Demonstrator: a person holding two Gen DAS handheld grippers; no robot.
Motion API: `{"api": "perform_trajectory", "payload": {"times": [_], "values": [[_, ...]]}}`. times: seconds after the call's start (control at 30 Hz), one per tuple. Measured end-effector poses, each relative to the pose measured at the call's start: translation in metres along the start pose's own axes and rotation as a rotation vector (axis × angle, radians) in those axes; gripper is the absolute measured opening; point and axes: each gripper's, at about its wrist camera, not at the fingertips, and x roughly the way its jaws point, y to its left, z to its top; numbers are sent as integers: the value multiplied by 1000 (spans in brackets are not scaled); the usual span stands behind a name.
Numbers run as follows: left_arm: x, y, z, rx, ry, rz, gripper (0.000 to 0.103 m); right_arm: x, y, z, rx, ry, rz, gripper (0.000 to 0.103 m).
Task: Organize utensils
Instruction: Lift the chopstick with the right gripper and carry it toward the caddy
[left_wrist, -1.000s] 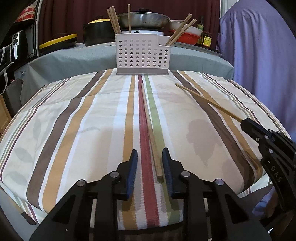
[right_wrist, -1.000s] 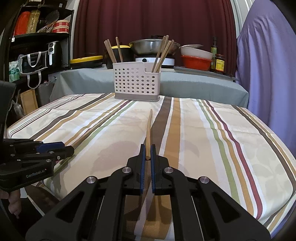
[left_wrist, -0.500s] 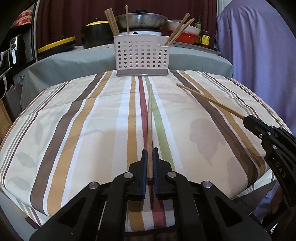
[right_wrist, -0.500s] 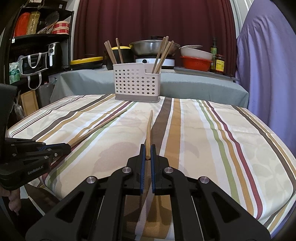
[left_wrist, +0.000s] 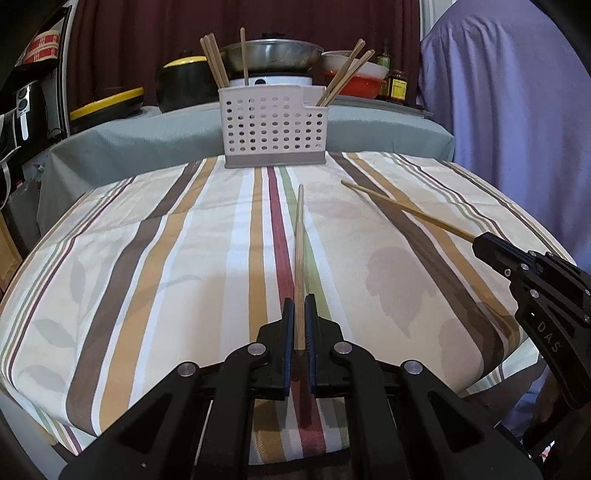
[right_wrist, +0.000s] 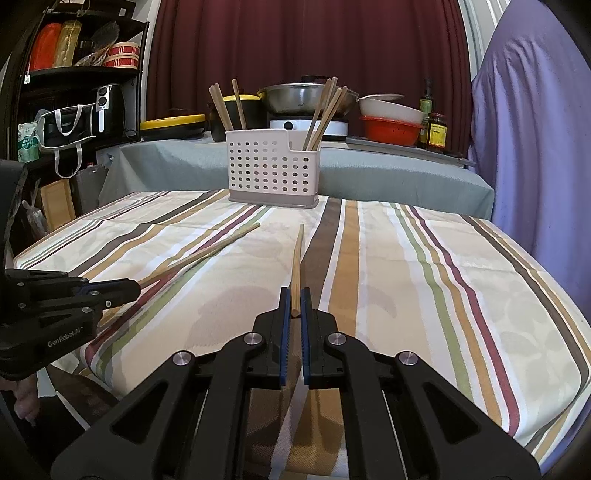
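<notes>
A table with a striped cloth (left_wrist: 155, 258) fills the room's middle, and a dark red curtain (right_wrist: 295, 44) hangs at the back. On the far side of the cloth stands a white basket with holes (left_wrist: 273, 129). It is the landmark here. Some chopsticks already stand in it, a few at its left end and a few in the small pocket at its right end.

The left gripper (left_wrist: 300, 325) is in front of the basket, near the table's close edge. Its two fingers are squeezed tight on the thick end of the left chopstick (left_wrist: 299, 251). The thin tip points at the basket but stops short of it.

The right gripper (right_wrist: 294, 314) is also in front of the basket, a bit to the right of the other. Its fingers are pinched tight on the right chopstick (right_wrist: 297, 258), again by the very end. That tip points at the basket too.

I think some things could go wrong. Each stick is held only at its end, so it may swing or slip out on the way. The long tips come close together, so they could bump each other. A tip could also poke the basket's wall and push the light basket back or tip it. The sticks already inside lean out, and a new one might knock them.
</notes>
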Motion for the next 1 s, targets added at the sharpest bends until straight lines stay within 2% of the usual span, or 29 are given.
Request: {"api": "perform_trajectory", "payload": {"times": [0.67,1.0], "values": [[-25,9,12,2,-121,-2,7,-15,4,17,-13,-41,-11,6],[-53,20,36,-36,-211,-21,7,-39,4,46,-22,-123,-17,6]]}}
